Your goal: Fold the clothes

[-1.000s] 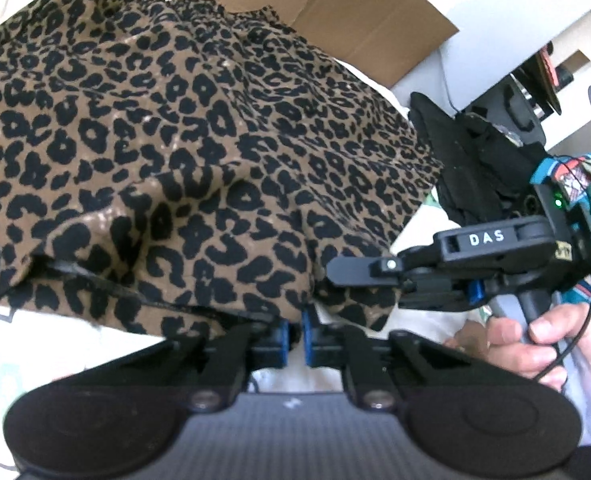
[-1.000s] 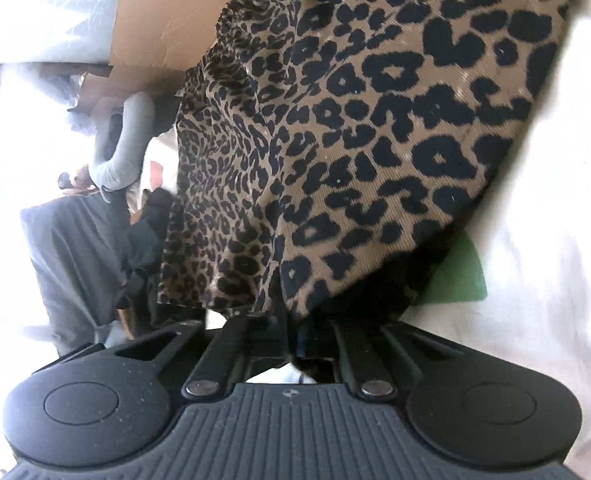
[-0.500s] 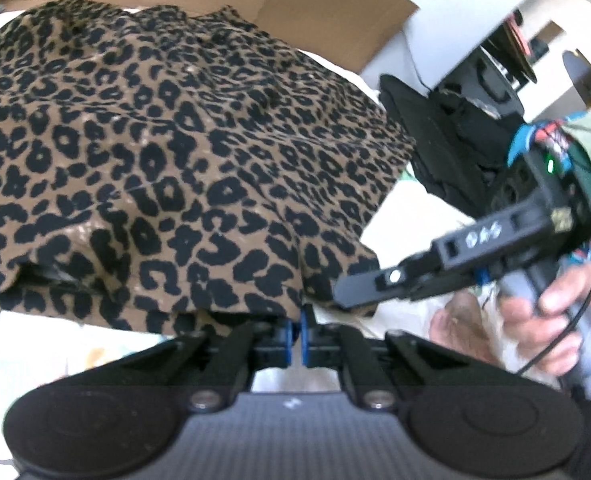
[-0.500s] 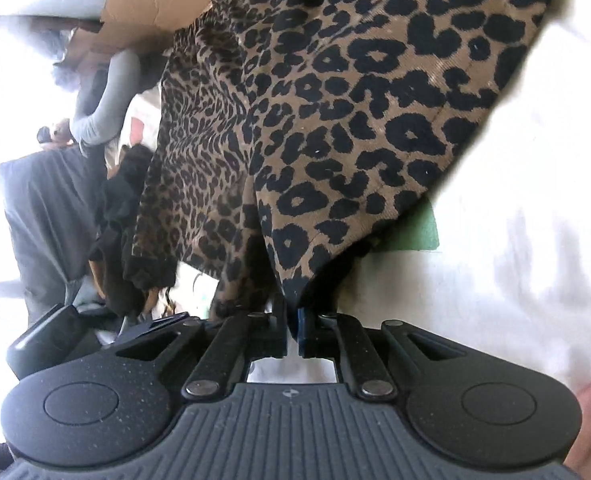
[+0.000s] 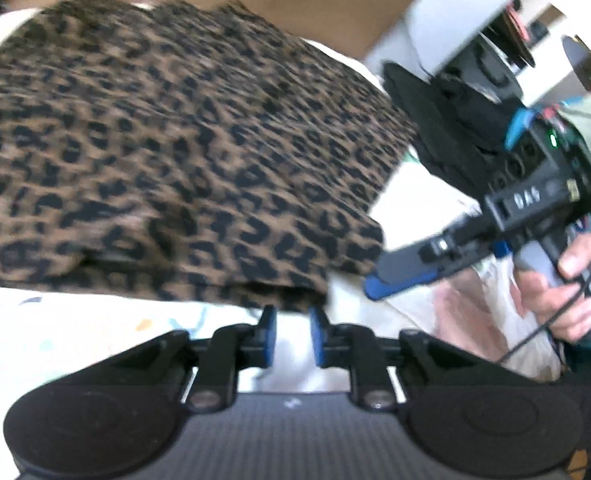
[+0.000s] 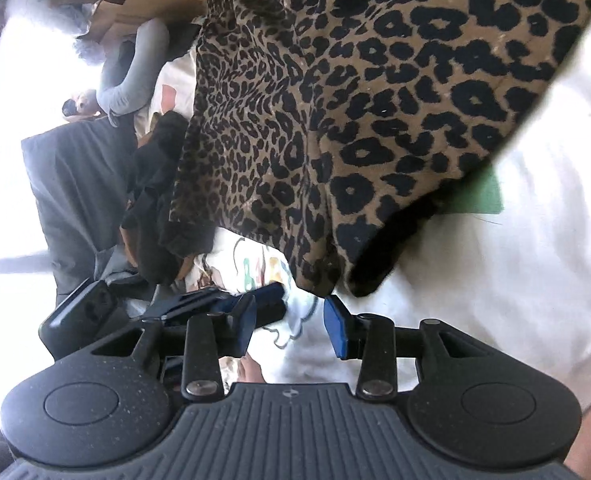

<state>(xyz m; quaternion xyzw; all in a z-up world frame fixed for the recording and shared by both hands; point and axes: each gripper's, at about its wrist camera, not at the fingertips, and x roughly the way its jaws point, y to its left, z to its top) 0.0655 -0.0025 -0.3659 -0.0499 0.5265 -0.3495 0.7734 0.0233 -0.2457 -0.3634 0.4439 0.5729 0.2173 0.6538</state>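
A leopard-print garment (image 5: 175, 160) lies folded on a white printed sheet (image 5: 75, 336). My left gripper (image 5: 291, 330) stands open just in front of its near hem, nothing between the blue pads. The right gripper (image 5: 407, 276) shows at the right of the left wrist view, held by a hand (image 5: 567, 292). In the right wrist view, the right gripper (image 6: 289, 326) is open just below a corner of the same garment (image 6: 355, 120), with the fabric clear of its pads. The left gripper's blue-padded finger (image 6: 267, 298) shows behind it.
A cardboard box (image 5: 327, 12) stands behind the garment. Black clothing (image 5: 443, 120) is heaped to the right of it, with dark equipment beyond. In the right wrist view a grey sleeve (image 6: 131, 76) and dark fabric (image 6: 79, 192) lie at the left.
Both grippers were shut on the garment's hem; both have now opened and let it go. The hem has dropped onto the sheet and the grippers have drawn back slightly.
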